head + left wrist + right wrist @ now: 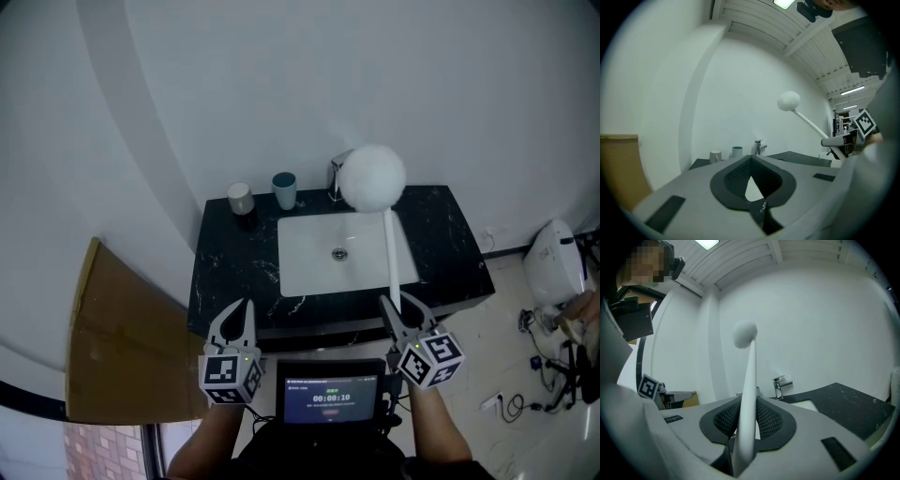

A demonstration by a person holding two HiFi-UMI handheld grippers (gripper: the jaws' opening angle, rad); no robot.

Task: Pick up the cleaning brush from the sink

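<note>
Black marbled tabletop (234,272) w/ a white rectangular sink (309,253) set in its middle, drain showing. Along the back edge stand a chrome faucet (334,174), a teal cup (284,189) just left of it, and a white cup (241,198) further left, both cups upright. Plain white wall (281,75) behind. A slab of brown cardboard (112,337) leans at the tabletop's left end. Pale floor (487,328) on the right w/ a rounded white object (553,262) and some cables; can't tell what the object is. A small lit screen (330,394) sits btwn the person's forearms, close to the body.

Both hands are low, in front of the tabletop's near edge, claws pointing roughly level toward the wall. The right claw (401,306) is clamped on the lower end of the cleaning brush (392,248). In the right gripper view its white handle (749,380) runs btwn the dark pads and rises steeply. The brush is clear of the sink, up in the air. Its round fluffy head (372,178) is uppermost, over the faucet area in the head view. The left claw (242,309) is off to the left, well apart from the brush, w/ tips together and nothing btwn them.
</note>
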